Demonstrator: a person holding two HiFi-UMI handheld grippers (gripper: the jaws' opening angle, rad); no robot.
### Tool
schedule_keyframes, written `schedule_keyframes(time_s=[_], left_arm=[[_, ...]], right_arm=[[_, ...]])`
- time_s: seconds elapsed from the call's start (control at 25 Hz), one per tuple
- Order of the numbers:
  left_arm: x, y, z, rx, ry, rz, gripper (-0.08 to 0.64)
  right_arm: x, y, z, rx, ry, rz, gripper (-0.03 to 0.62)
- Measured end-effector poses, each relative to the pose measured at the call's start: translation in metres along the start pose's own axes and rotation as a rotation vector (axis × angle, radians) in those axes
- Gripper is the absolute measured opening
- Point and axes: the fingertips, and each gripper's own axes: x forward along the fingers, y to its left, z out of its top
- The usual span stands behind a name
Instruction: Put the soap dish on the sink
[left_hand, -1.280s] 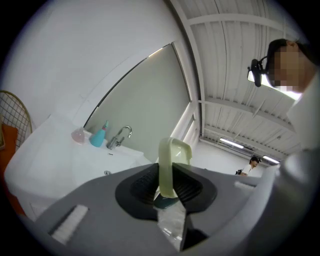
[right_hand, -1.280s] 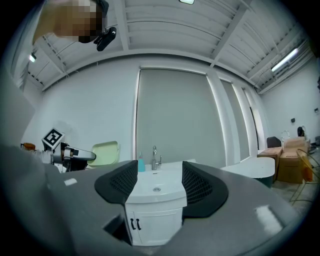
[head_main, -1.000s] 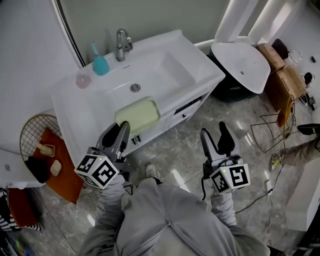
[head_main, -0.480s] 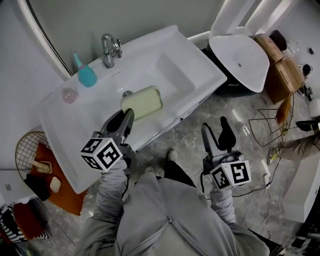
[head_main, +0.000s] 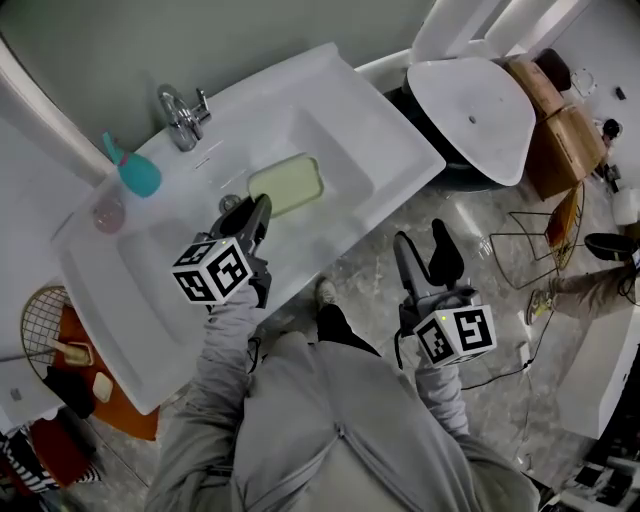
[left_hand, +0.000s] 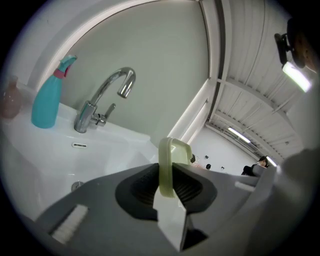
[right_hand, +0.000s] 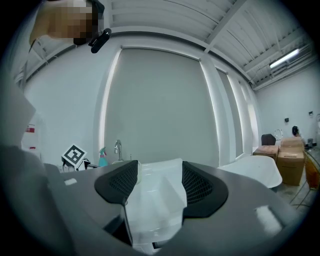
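Soap dish: the pale green soap dish (head_main: 286, 185) hung over the basin, upper centre of the head view, caught by its near edge. Whether it touched the porcelain couldn't be told.
Left gripper: the left gripper (head_main: 260, 208) came in from below the dish, jaws clamped tight on its rim. In the left gripper view (left_hand: 167, 187) the dish (left_hand: 170, 162) stood edge-on between the dark pads.
Sink: the white sink (head_main: 385, 140) ran on a slant from lower left to upper right, with the dish over its hollow.
Drain: a round drain (head_main: 230, 203) sat just left of the gripper's tips.
Faucet: the chrome faucet (head_main: 183, 112) stood on the back ledge, up and left of the dish, its curved spout clear in the left gripper view (left_hand: 102, 102).
Bottle: a teal bottle (head_main: 135, 172) stood left of the faucet, and showed at the far left in the left gripper view (left_hand: 47, 100).
Cup: a pink cup (head_main: 108, 212) stood just below and left of the bottle.
Right gripper: the right gripper (head_main: 420, 242) was over the marble floor, right of centre, off the sink. Its jaws (right_hand: 155, 185) were spread, nothing between them.
Edges: a white tub (head_main: 470, 105) and cardboard boxes (head_main: 550, 130) filled the upper right, with a wire basket (head_main: 40, 320) at lower left.
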Motion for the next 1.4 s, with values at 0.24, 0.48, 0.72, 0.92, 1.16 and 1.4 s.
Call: schedule_keyframes(time_s=[0.24, 0.48, 0.72, 0.92, 1.16, 1.4], left_arm=[[0.075, 0.015, -0.023, -0.08, 0.073, 0.039, 0.13], [0.13, 0.021, -0.044, -0.134, 0.128, 0.068, 0.13], [0.183, 0.019, -0.07, -0.188, 0.212, 0.073, 0.132], [0.219, 0.018, -0.085, -0.197, 0.28, 0.092, 0.132], [0.247, 0.013, -0.094, -0.219, 0.314, 0.101, 0.132], [0.266, 0.009, -0.098, -0.22, 0.324, 0.114, 0.135]], right_arm=[[0.035, -0.042, -0.006, 0.01, 0.031, -0.001, 0.279], [0.054, -0.077, -0.012, 0.023, 0.063, -0.004, 0.279], [0.068, -0.11, -0.02, 0.042, 0.089, -0.011, 0.279], [0.077, -0.132, -0.024, 0.056, 0.096, -0.023, 0.279], [0.084, -0.154, -0.025, 0.071, 0.092, -0.035, 0.279], [0.091, -0.169, -0.029, 0.081, 0.098, -0.035, 0.279]])
